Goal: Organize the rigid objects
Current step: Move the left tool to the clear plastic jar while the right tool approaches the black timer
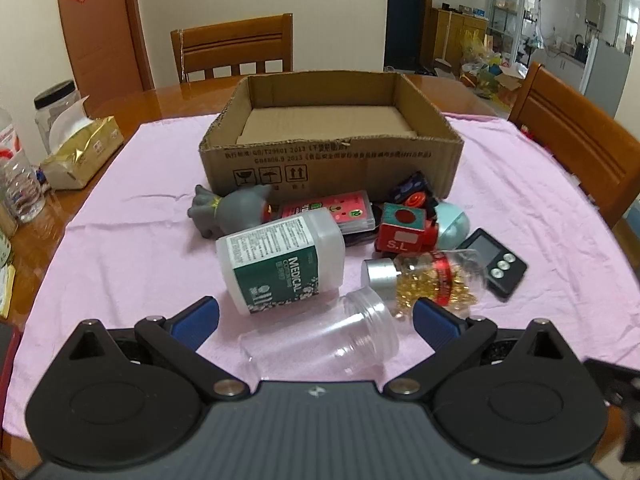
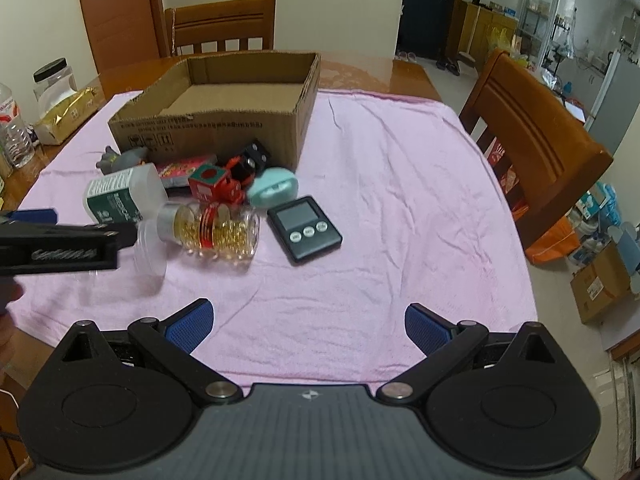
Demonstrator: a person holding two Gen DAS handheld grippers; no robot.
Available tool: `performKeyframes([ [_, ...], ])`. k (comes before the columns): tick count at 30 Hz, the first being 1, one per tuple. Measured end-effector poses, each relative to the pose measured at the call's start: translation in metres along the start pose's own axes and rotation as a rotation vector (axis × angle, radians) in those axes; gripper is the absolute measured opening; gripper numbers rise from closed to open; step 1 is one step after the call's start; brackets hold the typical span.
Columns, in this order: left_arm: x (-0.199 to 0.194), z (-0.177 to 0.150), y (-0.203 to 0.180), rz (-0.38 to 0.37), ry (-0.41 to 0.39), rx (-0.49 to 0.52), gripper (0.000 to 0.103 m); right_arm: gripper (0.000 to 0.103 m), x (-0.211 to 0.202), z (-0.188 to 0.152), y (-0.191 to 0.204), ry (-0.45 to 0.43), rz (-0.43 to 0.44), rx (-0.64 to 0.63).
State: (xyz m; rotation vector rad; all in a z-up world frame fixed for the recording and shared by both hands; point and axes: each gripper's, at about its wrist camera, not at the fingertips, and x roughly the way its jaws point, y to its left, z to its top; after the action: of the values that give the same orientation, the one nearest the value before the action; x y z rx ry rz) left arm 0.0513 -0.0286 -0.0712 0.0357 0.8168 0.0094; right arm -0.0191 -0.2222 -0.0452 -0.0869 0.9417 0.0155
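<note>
A clear plastic jar (image 1: 320, 344) lies on its side between the wide-apart fingers of my left gripper (image 1: 316, 324), which is open and not gripping it. Beyond it lie a white medical bottle (image 1: 280, 256), a bottle of golden capsules (image 1: 428, 280), a black timer (image 1: 494, 264), a red toy train (image 1: 404, 228), a teal case (image 1: 452, 224), a pink card box (image 1: 332, 210) and a grey toy animal (image 1: 228, 210). Behind them stands an empty cardboard box (image 1: 332, 160). My right gripper (image 2: 308, 326) is open over bare cloth, short of the timer (image 2: 304, 228).
A pink cloth (image 2: 400, 200) covers the wooden table. A gold tissue pack (image 1: 80, 152), a black-lidded jar (image 1: 56, 108) and a water bottle (image 1: 20, 184) stand at the left edge. Wooden chairs stand behind (image 1: 232, 48) and to the right (image 1: 576, 136).
</note>
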Motion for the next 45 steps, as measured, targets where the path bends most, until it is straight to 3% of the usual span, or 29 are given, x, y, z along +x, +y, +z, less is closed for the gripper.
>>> performKeyframes([
  [5,0.018,-0.005,-0.005,0.039,-0.001,0.034,0.102,0.103,0.011,-0.006,0.005,0.037,0.015,-0.009],
  [19,0.008,-0.03,0.034,0.117,0.054,-0.012,0.102,0.103,0.023,-0.003,0.011,0.068,0.057,-0.037],
  [24,0.013,-0.029,0.044,0.083,0.065,0.001,0.102,0.103,0.032,0.003,0.016,0.07,0.077,-0.071],
  [36,0.044,-0.022,0.051,-0.043,0.145,0.016,0.102,0.103,0.091,0.03,0.008,0.119,0.03,-0.112],
  [45,0.052,-0.023,0.055,-0.028,0.178,-0.031,0.102,0.103,0.117,0.035,-0.003,0.165,0.153,-0.208],
])
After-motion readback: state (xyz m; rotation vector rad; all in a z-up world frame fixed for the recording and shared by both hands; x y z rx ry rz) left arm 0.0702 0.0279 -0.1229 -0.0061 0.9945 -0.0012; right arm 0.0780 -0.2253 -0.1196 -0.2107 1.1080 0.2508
